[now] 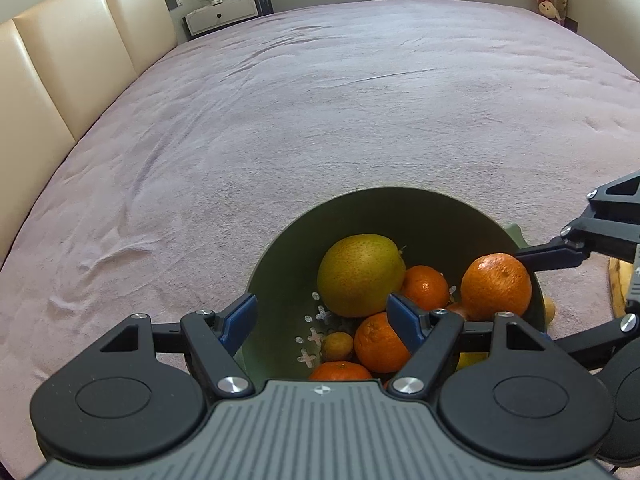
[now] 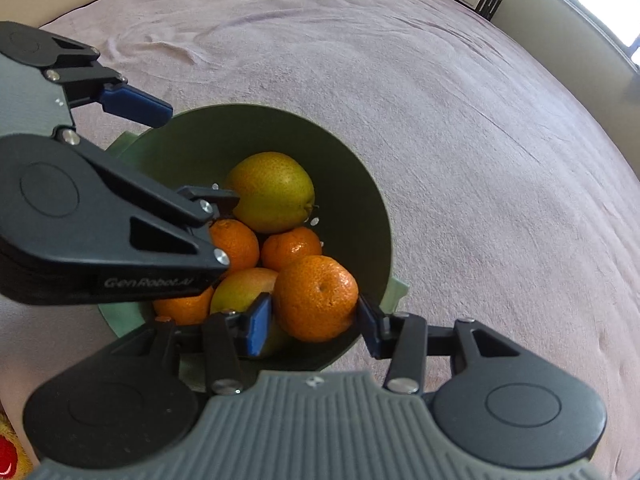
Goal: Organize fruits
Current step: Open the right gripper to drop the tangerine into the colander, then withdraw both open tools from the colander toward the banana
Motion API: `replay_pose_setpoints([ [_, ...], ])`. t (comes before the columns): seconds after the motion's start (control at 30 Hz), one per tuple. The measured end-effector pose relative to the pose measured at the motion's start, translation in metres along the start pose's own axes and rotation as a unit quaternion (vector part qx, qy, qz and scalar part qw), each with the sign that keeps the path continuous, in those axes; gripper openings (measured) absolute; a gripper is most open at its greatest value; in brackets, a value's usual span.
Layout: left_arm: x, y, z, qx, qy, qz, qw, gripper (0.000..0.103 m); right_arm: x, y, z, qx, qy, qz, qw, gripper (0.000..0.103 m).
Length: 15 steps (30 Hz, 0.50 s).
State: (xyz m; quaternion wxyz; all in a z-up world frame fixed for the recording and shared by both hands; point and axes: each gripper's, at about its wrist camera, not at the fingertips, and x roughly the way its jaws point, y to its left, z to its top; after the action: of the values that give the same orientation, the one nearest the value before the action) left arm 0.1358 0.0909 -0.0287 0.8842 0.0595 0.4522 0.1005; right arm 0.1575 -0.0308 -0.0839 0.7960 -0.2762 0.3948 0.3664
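Orange fruit fill the green bowl (image 2: 372, 216) on the bed (image 2: 480, 160). The right claw (image 2: 314, 320) brackets a mandarin (image 2: 316, 298), pads barely off it. The left claw (image 1: 322, 322) gapes empty above the bowl.

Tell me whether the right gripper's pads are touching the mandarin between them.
Cannot tell. In the right wrist view both blue pads of the right gripper sit right at the mandarin's sides, with neither a clear gap nor clear pressing visible.
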Motion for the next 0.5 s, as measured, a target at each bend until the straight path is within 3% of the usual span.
replay_pose_setpoints([
  [0.23, -0.012, 0.005, -0.001, -0.017, -0.003, -0.005, 0.9998, 0.087, -0.016, 0.000, -0.006, 0.007, -0.020, -0.014, 1.000, 0.060],
  [0.5, -0.034, -0.006, -0.006, -0.005, -0.026, -0.019, 0.9995, 0.087, -0.044, -0.002, -0.018, 0.036, -0.057, -0.039, 0.997, 0.066],
])
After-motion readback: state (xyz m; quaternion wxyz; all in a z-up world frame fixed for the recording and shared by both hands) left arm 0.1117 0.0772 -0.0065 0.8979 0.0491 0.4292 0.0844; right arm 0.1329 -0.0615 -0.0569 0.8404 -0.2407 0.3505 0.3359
